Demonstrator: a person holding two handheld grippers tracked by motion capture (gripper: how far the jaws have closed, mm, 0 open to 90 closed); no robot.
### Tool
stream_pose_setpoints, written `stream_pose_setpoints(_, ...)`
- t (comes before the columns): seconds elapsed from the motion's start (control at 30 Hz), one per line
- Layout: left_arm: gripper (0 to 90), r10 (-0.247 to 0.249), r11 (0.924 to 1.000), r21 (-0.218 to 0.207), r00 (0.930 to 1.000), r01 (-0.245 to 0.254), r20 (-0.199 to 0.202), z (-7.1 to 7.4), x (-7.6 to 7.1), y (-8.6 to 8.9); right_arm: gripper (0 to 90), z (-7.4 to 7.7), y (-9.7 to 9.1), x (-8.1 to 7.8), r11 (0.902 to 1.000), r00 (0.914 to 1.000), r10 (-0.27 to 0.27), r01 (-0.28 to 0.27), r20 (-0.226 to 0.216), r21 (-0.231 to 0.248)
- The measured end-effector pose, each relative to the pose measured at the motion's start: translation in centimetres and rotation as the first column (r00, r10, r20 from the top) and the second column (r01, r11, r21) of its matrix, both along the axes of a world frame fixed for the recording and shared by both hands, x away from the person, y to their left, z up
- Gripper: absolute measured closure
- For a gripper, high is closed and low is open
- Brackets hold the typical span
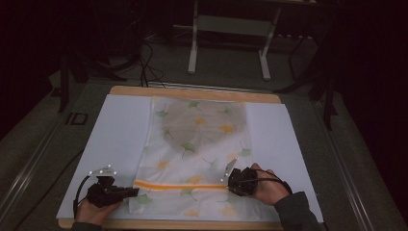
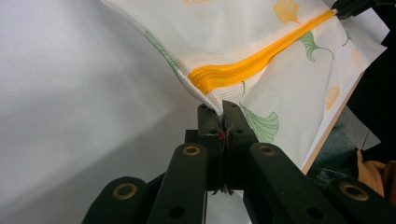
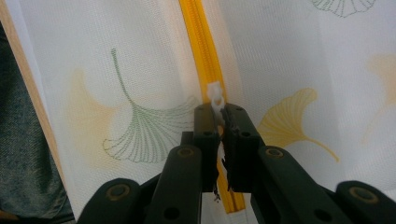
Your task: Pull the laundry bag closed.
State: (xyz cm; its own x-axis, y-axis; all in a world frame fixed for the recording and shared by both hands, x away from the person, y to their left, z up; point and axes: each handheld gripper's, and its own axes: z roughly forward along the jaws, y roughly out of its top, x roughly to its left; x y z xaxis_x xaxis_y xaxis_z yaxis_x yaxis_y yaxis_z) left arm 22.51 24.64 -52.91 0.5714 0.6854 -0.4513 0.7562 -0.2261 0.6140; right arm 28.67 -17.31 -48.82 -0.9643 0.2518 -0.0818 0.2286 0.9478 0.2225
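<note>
A white mesh bag [image 1: 195, 159] printed with green and yellow ginkgo leaves lies flat on a white sheet. An orange zipper [image 1: 180, 186] runs across its near end. My left gripper [image 1: 129, 192] is shut on the bag's left edge at the zipper's end [image 2: 219, 107], and the fabric is lifted there. My right gripper [image 1: 230, 182] is shut on the white zipper pull [image 3: 215, 100], at the right part of the orange zipper [image 3: 205, 51]. In the left gripper view the right gripper [image 2: 348, 7] shows far off at the zipper's other end.
The white sheet [image 1: 118, 139] covers a wooden board [image 1: 192, 93] whose edge shows at front and back. Grey floor surrounds the board. A white table frame [image 1: 231, 43] and dark stands and cables stand beyond it.
</note>
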Motion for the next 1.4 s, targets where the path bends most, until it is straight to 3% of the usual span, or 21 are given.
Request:
stream_pose_setpoints(0.53,88.8,0.004,1.0000,0.000,1.0000,-0.004,-0.001,0.0,0.0,0.0,84.8,0.5,-1.4,0.1,0.9994,0.9995,-0.030,0.031,-0.002,0.014)
stream_pose_setpoints(1.4,88.7,0.004,1.0000,0.003,1.0000,-0.004,-0.002,-0.1,0.1,0.1,84.7,0.9,-2.8,0.1,0.9986,0.9986,-0.052,0.052,-0.005,-0.002)
